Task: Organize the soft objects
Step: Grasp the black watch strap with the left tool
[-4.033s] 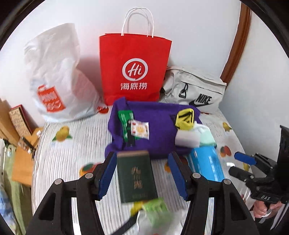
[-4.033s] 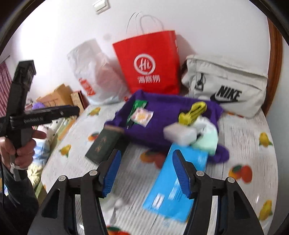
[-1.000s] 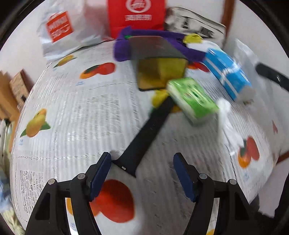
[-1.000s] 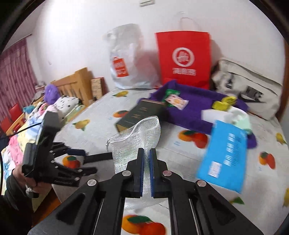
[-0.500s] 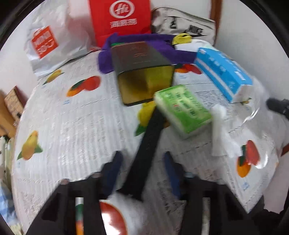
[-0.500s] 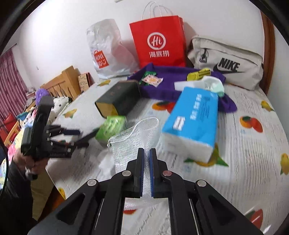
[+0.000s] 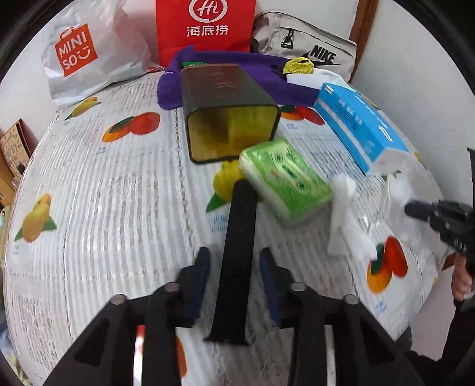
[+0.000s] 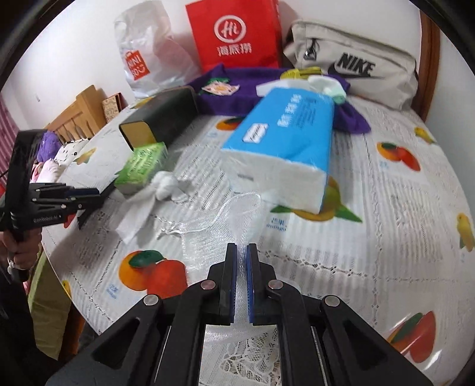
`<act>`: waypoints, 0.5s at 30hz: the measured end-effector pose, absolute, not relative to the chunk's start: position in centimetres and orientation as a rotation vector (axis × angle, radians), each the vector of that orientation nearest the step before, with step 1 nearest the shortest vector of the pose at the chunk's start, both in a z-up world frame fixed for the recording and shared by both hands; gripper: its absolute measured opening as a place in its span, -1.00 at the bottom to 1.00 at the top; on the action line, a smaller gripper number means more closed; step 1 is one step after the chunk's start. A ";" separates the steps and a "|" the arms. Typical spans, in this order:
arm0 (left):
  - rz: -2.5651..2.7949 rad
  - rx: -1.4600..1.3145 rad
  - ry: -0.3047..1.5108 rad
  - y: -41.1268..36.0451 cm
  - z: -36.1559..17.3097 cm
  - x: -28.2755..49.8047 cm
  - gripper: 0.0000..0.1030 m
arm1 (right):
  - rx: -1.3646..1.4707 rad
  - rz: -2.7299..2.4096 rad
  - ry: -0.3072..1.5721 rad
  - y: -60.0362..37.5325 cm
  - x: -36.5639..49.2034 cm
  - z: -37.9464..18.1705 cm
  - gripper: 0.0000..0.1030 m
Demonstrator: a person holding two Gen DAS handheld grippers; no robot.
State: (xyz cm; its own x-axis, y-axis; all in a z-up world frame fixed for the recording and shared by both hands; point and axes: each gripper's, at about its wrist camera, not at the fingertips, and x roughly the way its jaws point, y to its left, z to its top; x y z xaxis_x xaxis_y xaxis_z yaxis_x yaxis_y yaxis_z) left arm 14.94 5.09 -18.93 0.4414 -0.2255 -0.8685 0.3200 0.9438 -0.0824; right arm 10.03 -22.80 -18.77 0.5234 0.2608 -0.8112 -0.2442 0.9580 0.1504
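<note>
A black strap (image 7: 237, 225) lies on the fruit-print tablecloth (image 7: 118, 190), its near end between the jaws of my left gripper (image 7: 235, 262). Those jaws are opening, and a thin gap shows on each side of the strap. My right gripper (image 8: 242, 258) is shut on a white mesh bag (image 8: 219, 219), which droops forward onto the cloth. Beyond lie a green tissue pack (image 7: 285, 181), a blue tissue pack (image 8: 285, 142), crumpled white tissue (image 8: 160, 187) and a purple cloth (image 8: 246, 80) carrying small items.
An open dark tin box (image 7: 228, 118) lies on its side by the green pack. A red paper bag (image 7: 204, 23), a white plastic bag (image 7: 89, 50) and a grey Nike bag (image 8: 353, 68) line the wall. The table edge drops off at left, where wooden furniture (image 8: 80, 115) stands.
My left jaws came in from wide to close around the strap's end. My right gripper sank toward the table, and the mesh bag it held upright now lies on the cloth.
</note>
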 end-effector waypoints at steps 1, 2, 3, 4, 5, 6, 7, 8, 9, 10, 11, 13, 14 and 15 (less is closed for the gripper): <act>-0.338 0.110 1.056 4.7 -19.0 15.2 -0.31 | 0.017 0.304 0.976 -22.7 10.0 -18.9 -0.87; -0.332 0.121 1.056 4.4 -19.1 15.4 -0.41 | 0.014 0.304 0.975 -22.6 10.0 -19.0 -0.87; -0.318 0.138 1.051 4.2 -19.1 15.4 -0.61 | 0.014 0.302 0.975 -22.6 9.9 -19.1 -0.87; -0.317 0.141 1.050 4.2 -19.1 15.4 -0.61 | 0.020 0.303 0.977 -22.7 9.9 -19.2 -0.86; -0.322 0.141 1.047 4.2 -19.1 15.3 -0.61 | 0.025 0.304 0.979 -22.7 9.9 -19.3 -0.86; -0.325 0.145 1.046 4.2 -19.1 15.1 -0.61 | 0.031 0.302 0.986 -22.7 9.9 -19.5 -0.86; -0.326 0.149 1.046 4.2 -19.0 14.9 -0.61 | 0.038 0.299 0.991 -22.8 10.0 -19.7 -0.86; -0.326 0.153 1.046 4.2 -19.0 14.7 -0.59 | 0.048 0.299 0.993 -22.9 10.1 -19.9 -0.86; -0.322 0.153 1.043 4.2 -19.1 14.6 -0.58 | 0.056 0.300 0.991 -23.0 10.1 -19.9 -0.86; -0.323 0.140 1.041 4.3 -19.1 14.5 -0.56 | 0.065 0.301 0.989 -23.1 10.2 -20.0 -0.86; -0.324 0.127 1.039 4.3 -19.1 14.5 -0.53 | 0.070 0.301 0.990 -23.1 10.2 -20.0 -0.86; -0.308 0.115 1.037 4.2 -19.1 14.5 -0.53 | 0.081 0.305 0.995 -23.1 10.3 -20.1 -0.81; -0.300 0.116 1.035 4.1 -19.1 14.5 -0.53 | 0.088 0.313 0.994 -23.1 10.4 -20.0 -0.76; -0.293 0.123 1.031 4.0 -19.1 14.4 -0.53 | 0.094 0.321 0.993 -23.1 10.4 -20.0 -0.72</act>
State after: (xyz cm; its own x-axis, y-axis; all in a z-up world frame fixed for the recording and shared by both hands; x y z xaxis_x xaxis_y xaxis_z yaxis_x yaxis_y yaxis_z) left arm 14.39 4.02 -19.10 0.4796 -0.1818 -0.8585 0.2969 0.9542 -0.0362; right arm 10.44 -23.13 -20.04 0.5034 0.3078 -0.8074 -0.2230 0.9490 0.2227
